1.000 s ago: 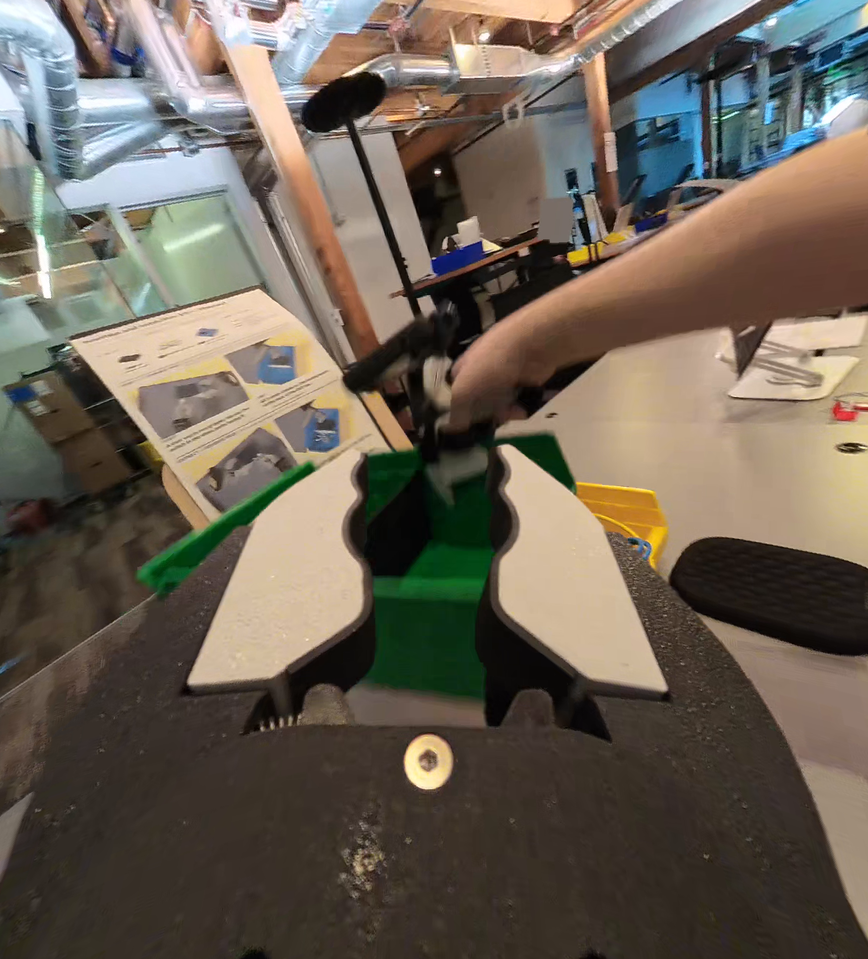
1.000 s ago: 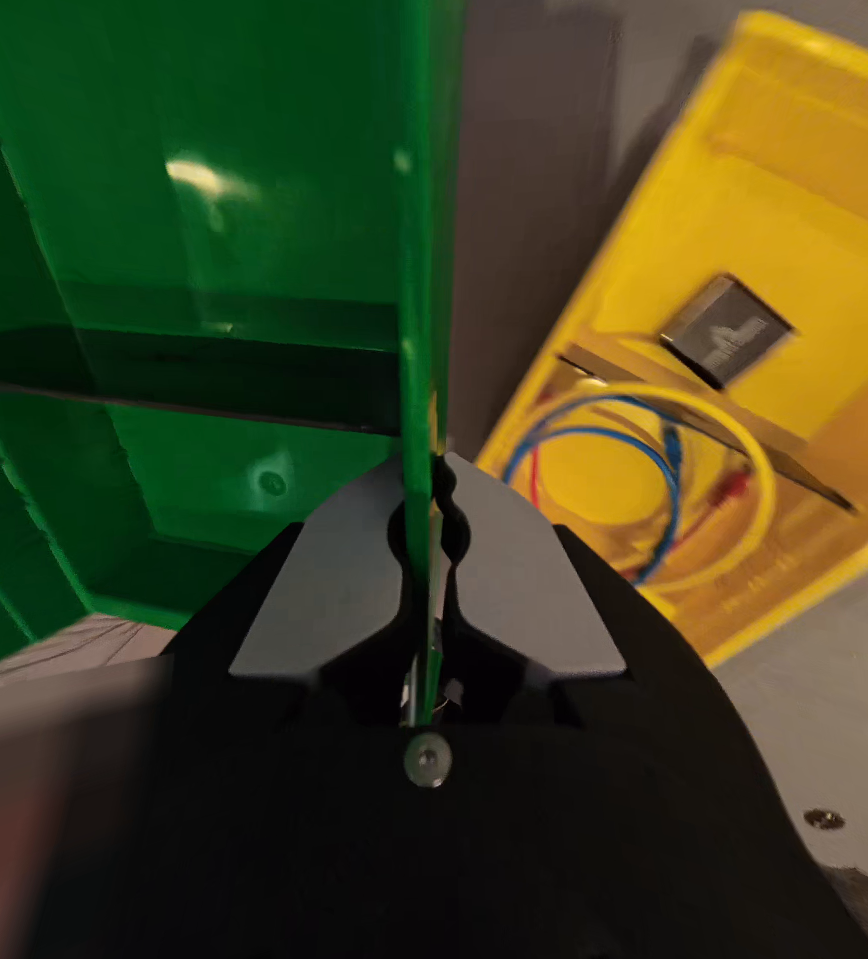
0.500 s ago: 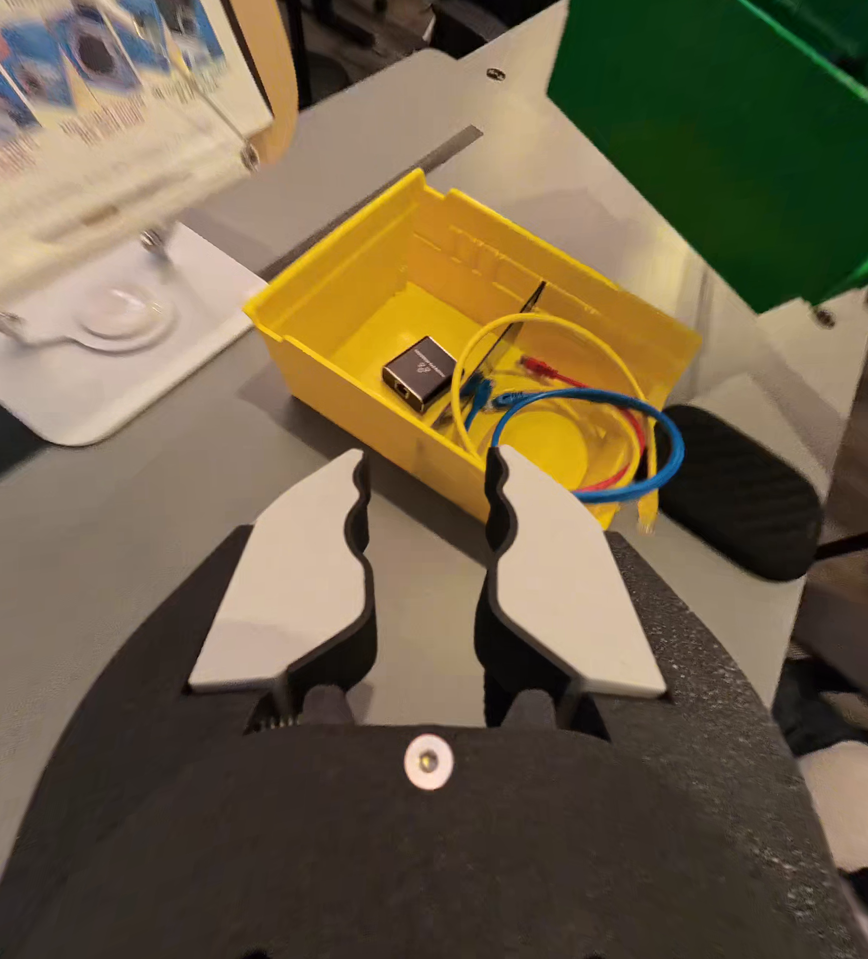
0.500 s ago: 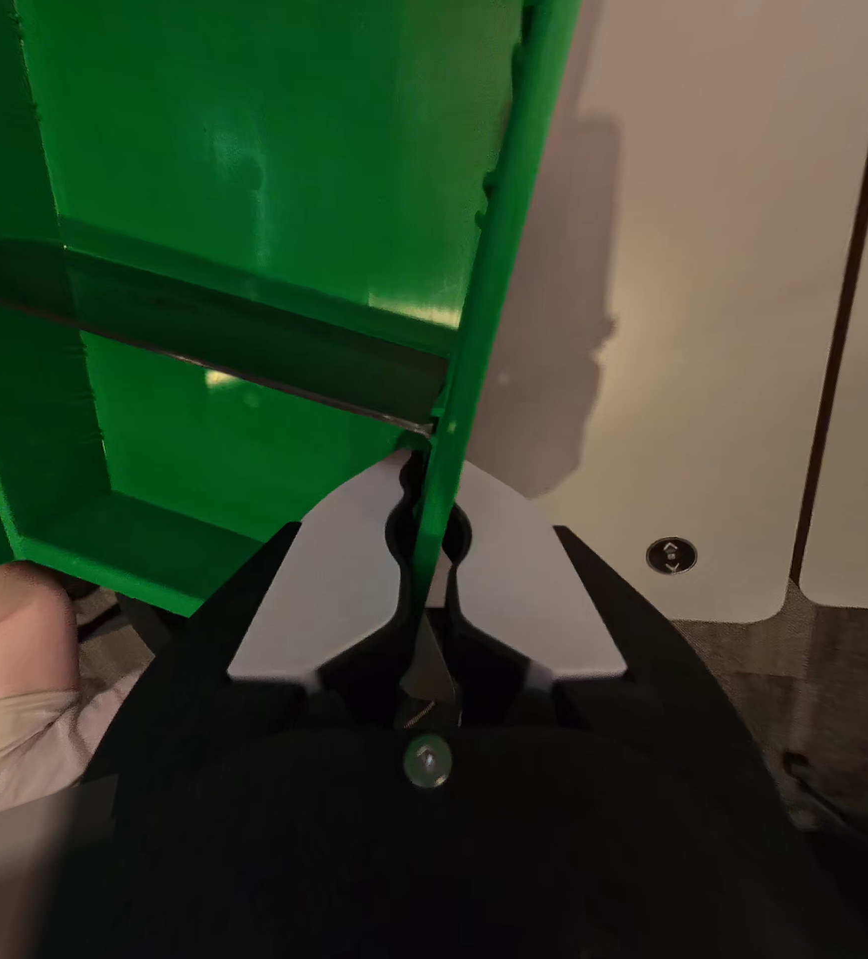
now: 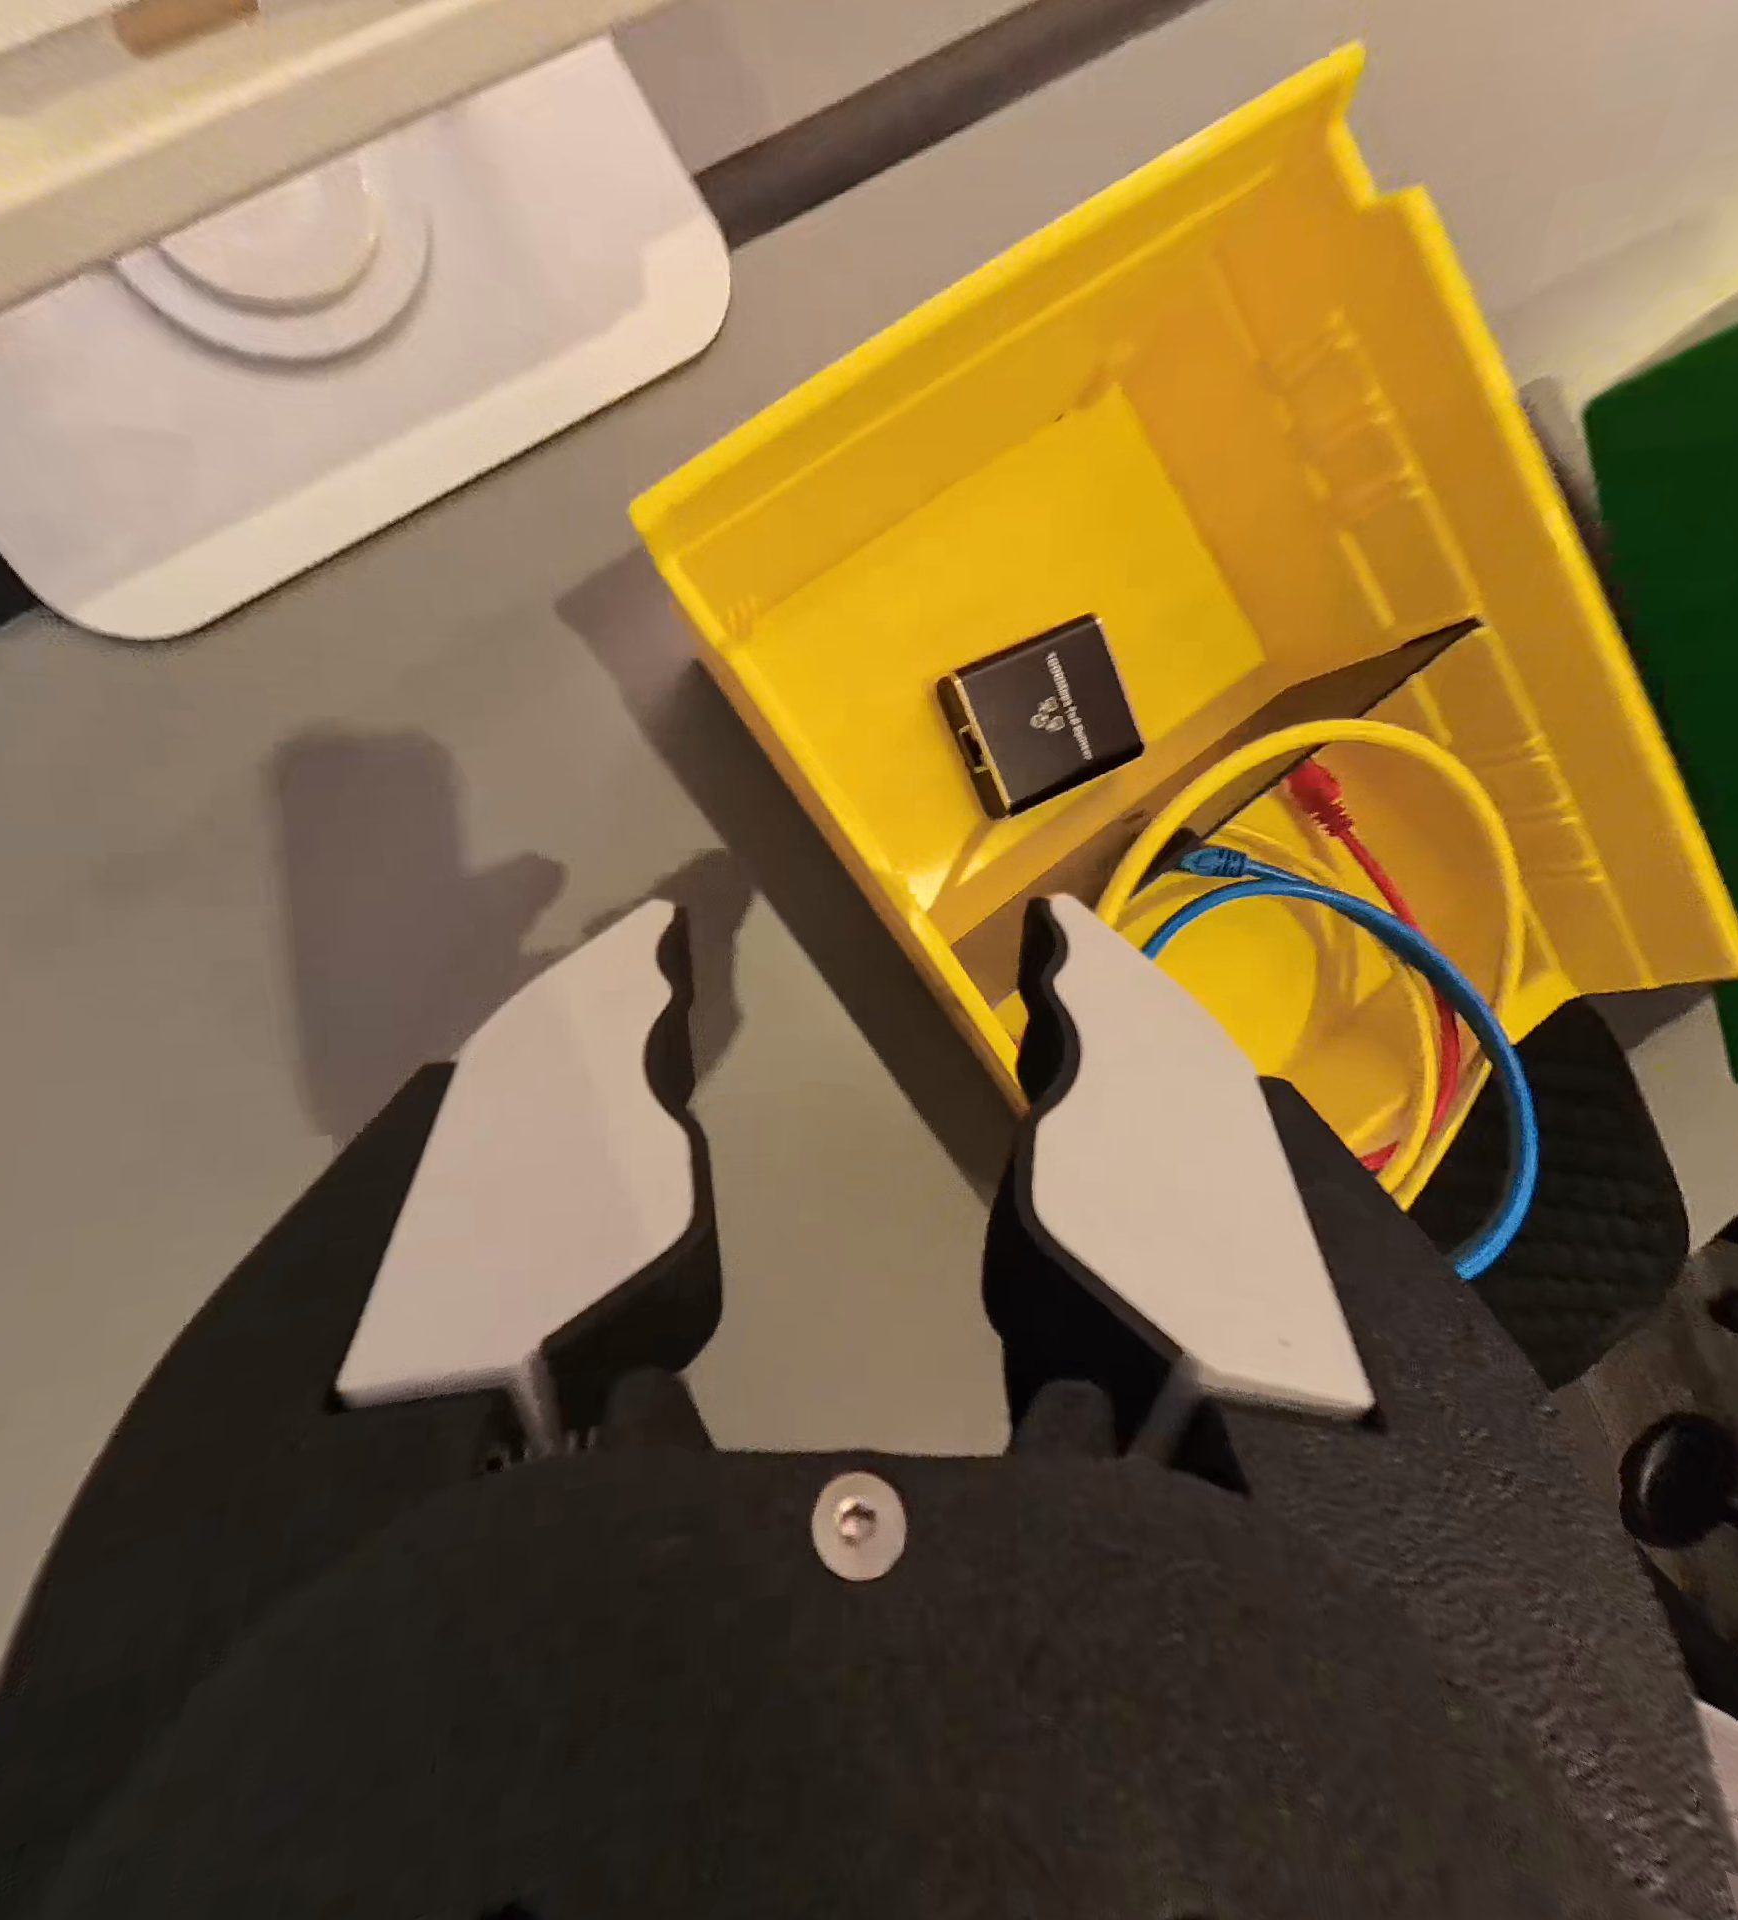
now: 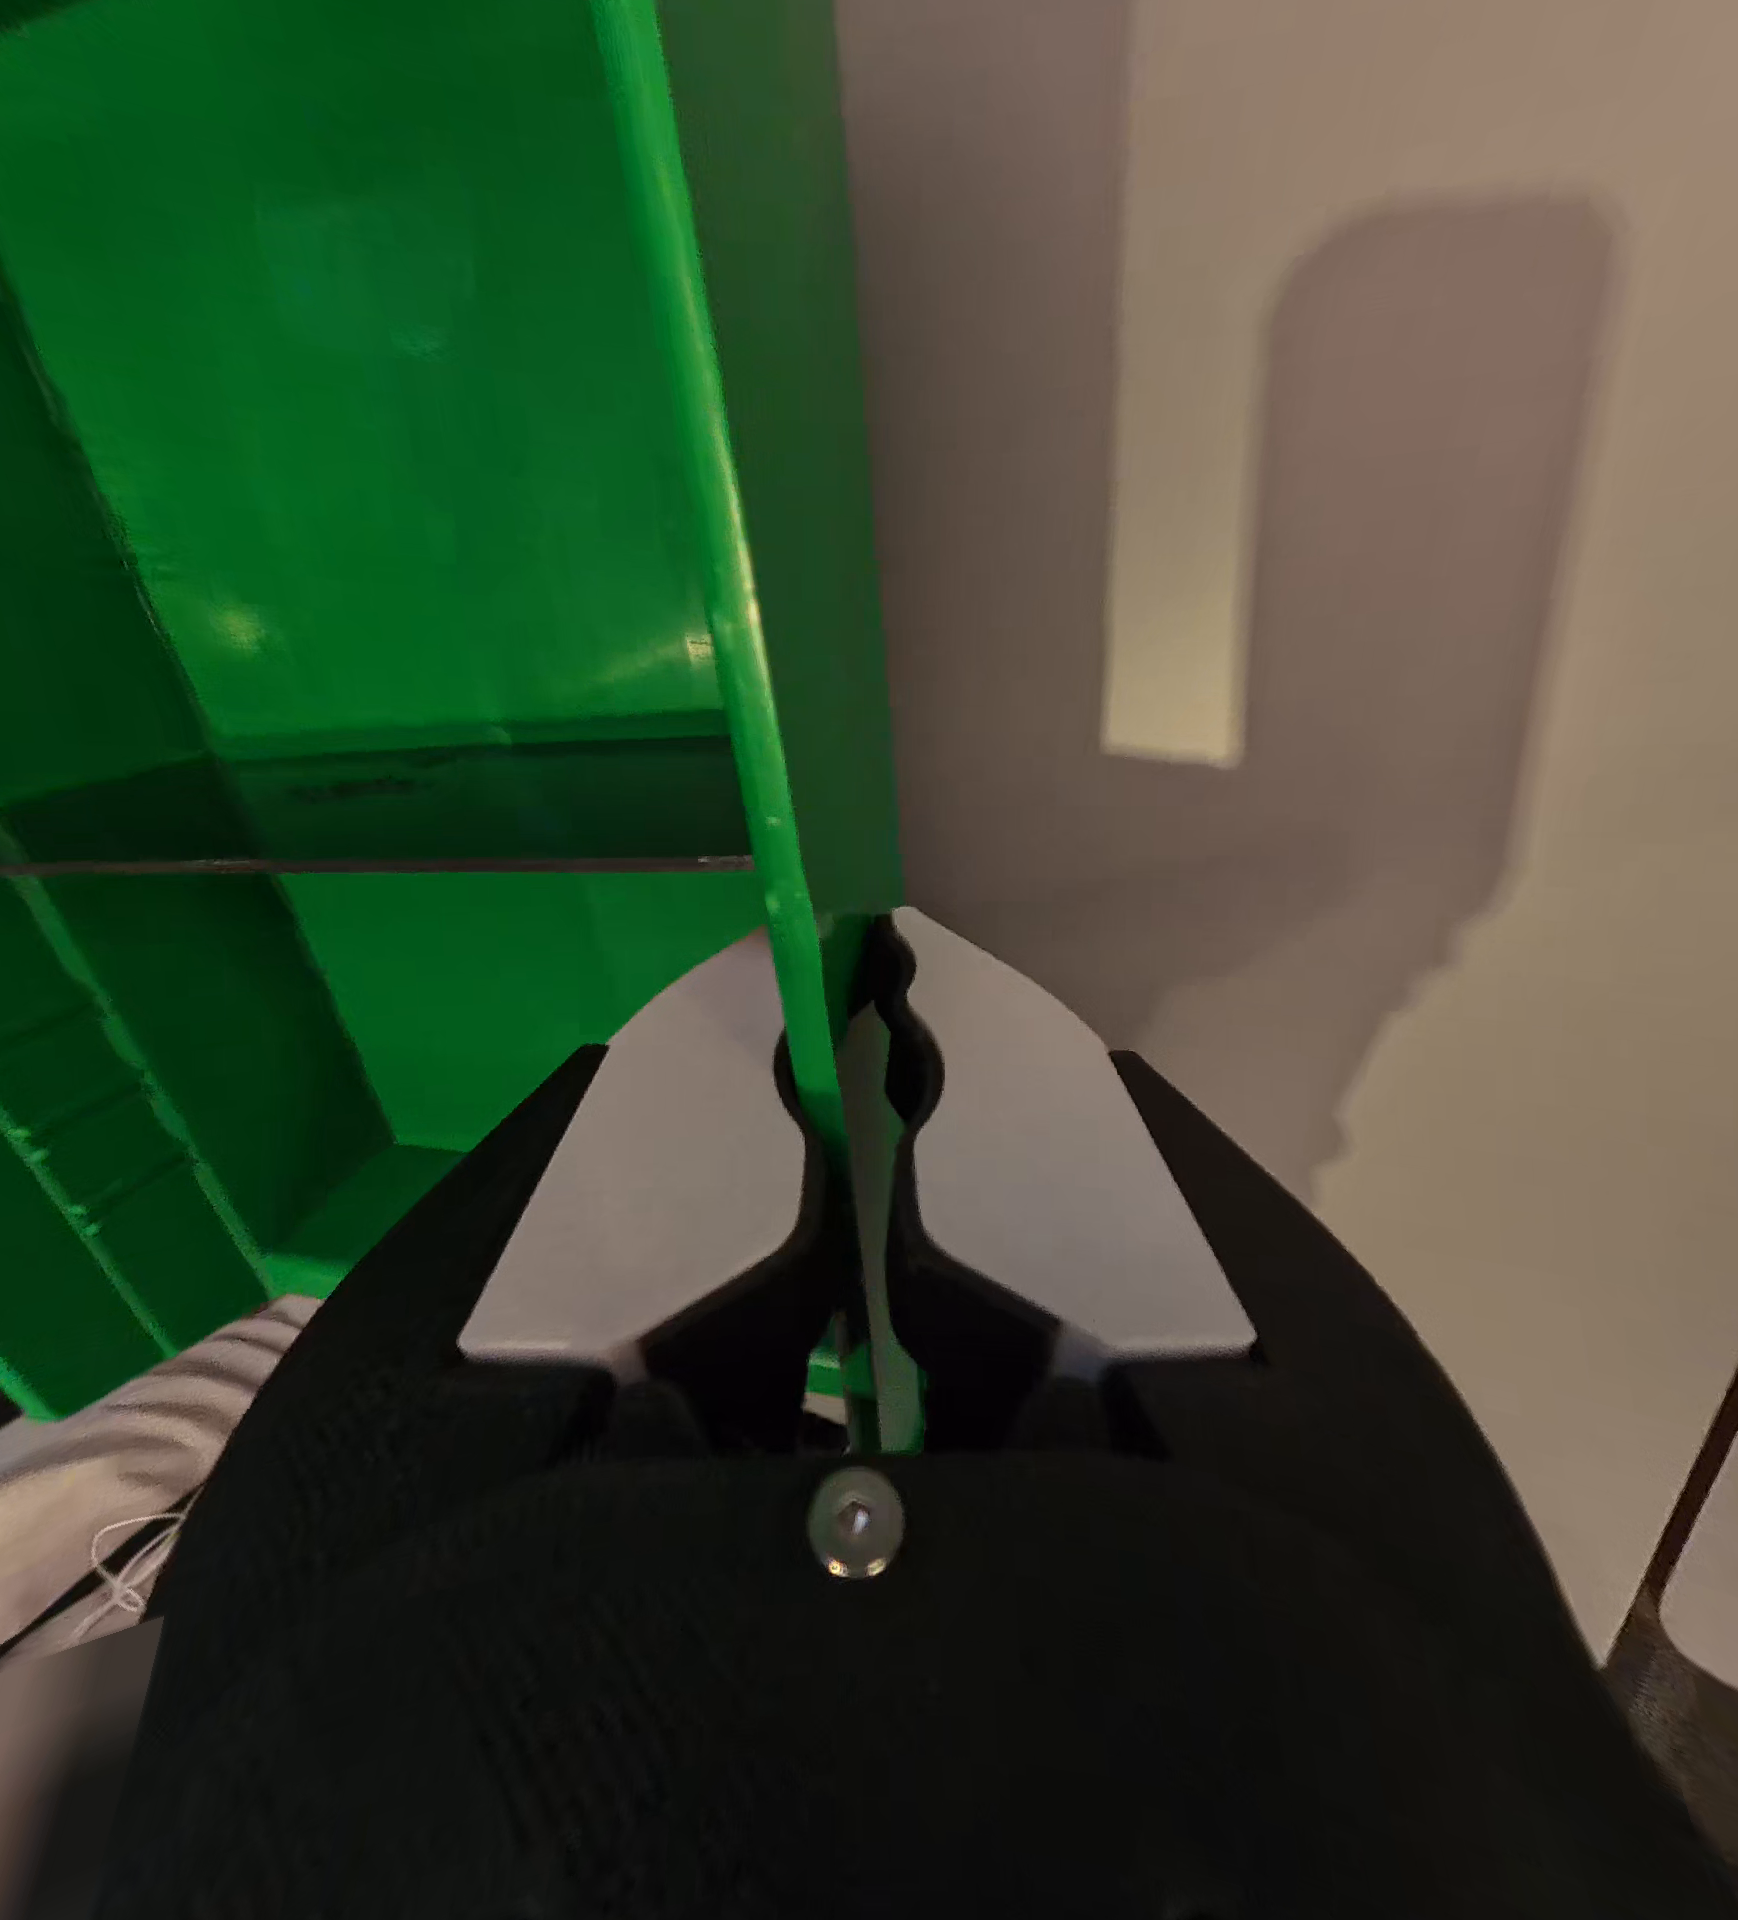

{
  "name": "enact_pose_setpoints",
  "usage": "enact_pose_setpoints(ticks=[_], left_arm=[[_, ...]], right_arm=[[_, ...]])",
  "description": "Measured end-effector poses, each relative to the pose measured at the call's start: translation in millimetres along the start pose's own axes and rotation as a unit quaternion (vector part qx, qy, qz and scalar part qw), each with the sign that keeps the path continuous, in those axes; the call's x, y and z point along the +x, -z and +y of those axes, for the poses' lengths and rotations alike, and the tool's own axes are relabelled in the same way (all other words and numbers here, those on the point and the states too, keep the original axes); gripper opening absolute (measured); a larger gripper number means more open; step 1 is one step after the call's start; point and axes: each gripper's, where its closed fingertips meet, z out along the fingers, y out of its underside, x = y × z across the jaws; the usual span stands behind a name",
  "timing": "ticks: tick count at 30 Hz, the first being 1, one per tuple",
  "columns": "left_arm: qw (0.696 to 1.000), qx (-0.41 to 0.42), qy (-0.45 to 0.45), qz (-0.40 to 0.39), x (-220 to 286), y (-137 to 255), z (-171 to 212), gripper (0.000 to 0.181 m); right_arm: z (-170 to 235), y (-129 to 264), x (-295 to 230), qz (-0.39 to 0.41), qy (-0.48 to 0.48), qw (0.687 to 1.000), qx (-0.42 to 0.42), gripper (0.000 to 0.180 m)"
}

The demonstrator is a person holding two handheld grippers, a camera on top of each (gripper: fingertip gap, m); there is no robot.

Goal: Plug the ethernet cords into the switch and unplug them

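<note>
Grey worktop (image 5: 221, 935). Left tool (image 5: 849, 920) spread, empty, poised beside yellow bin (image 5: 1530, 644) holding switch (image 5: 1041, 712) and cords (image 5: 1467, 997). Right tool (image 6: 839, 935) clamped on green bin (image 6: 377, 468) wall, likely clearing space.

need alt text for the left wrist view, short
The open left gripper hovers over a grey table beside a yellow bin. The bin holds a small black switch in one compartment and coiled yellow, blue and red ethernet cords in the next. A green bin stands at the right edge.
</note>
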Motion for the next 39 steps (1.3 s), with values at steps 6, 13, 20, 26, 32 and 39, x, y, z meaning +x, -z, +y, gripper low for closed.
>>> enact_pose_setpoints(ticks=[6, 13, 20, 26, 32, 39], left_arm=[[0.993, -0.114, 0.042, 0.006, 9.5, -49.5, 28.5, 0.056], [0.981, -0.193, -0.003, 0.028, 13.4, -69.3, 39.7, 0.017], [0.976, -0.215, -0.029, 0.017, -27.4, -51.1, 51.6, 0.012], [0.980, -0.197, -0.006, -0.004, -103.1, -21.0, 71.0, 0.010], [0.982, -0.181, 0.006, -0.055, -177.7, 15.0, 100.9, 0.009], [0.982, -0.173, 0.032, -0.073, -229.4, 49.6, 140.8, 0.009]], right_arm=[[1.1, -18.6, 8.5, 0.015, 0.005, 1.000, -0.017, 0.007], [4.7, -21.0, 18.7, 0.037, 0.008, 0.999, -0.024, 0.009], [-7.9, -22.8, 18.2, 0.084, 0.012, 0.996, -0.025, 0.008], [-32.9, -31.1, 2.1, 0.103, -0.008, 0.995, -0.011, 0.008], [-53.5, -39.2, -11.8, 0.115, -0.028, 0.993, 0.000, 0.010], [-66.2, -50.1, -17.6, 0.109, -0.031, 0.994, -0.008, 0.006]])
